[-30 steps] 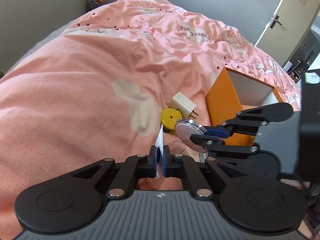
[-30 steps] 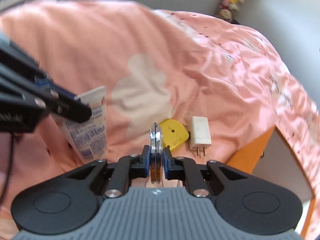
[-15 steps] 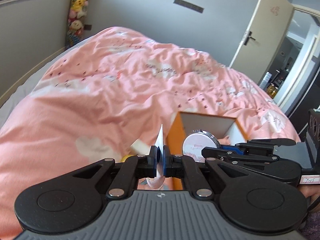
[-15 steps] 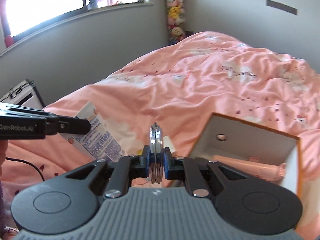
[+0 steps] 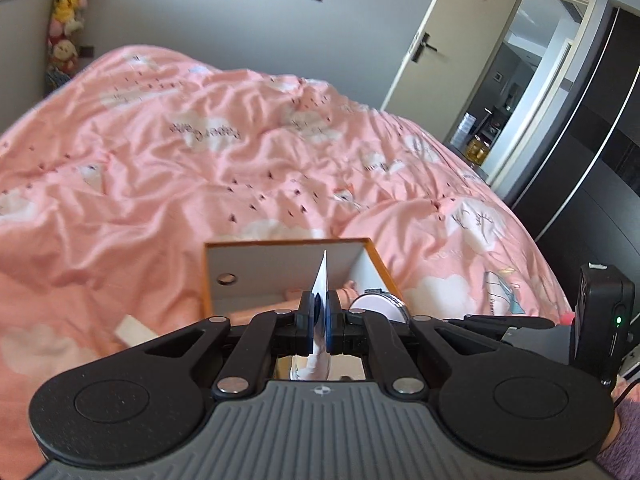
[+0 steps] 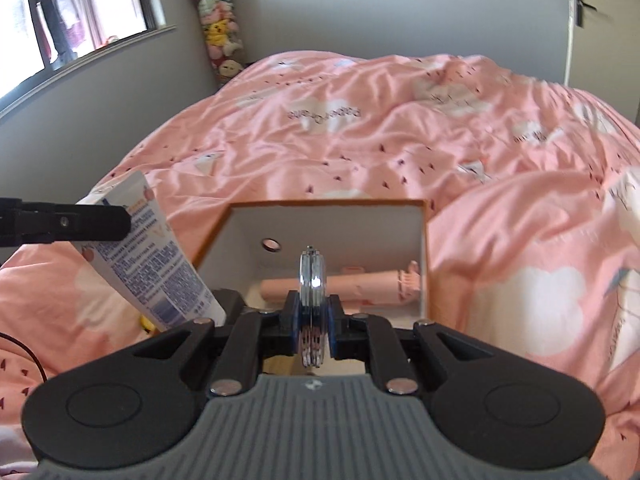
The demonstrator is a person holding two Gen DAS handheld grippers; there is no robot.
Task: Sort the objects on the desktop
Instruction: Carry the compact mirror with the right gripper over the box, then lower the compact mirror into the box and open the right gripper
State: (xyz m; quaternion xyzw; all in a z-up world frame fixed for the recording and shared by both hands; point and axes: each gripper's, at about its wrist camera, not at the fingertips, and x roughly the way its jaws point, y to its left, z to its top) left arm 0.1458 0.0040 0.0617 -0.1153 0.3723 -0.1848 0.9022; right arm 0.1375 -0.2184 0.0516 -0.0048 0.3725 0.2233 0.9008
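Both loads carried edge-on, lined up with the open top of the orange box (image 6: 425, 240) at lower centre of each frame, presumably so both drop in flat-side-down or slide along the walls. Left gripper (image 5: 319, 320) clamped tight on the crimped end of a white tube (image 5: 321, 276), seen as a thin blade rising above the pads. Right gripper (image 6: 313, 322) clamped on a round compact mirror (image 6: 311, 270), chrome rim vertical, jaws closed down onto its thickness. Box sits on the bed (image 6: 360, 140), white inside, hole in the back wall, one pink tube (image 6: 360, 282) already lying along the bottom. Judgement: sort nearly at the drop stage for these two items; release not yet made. Right wrist view only: printed blue-and-white face of the tube (image 6: 152, 264) at left mid-frame under the left gripper's finger, full length of the pink tube, a bit of something yellow at lower left. Left wrist view only: mirror's (image 5: 380, 306) pale round face at lower centre-right, right gripper's body at lower right, white charger-like block (image 5: 134, 330) on the bed left of the box.
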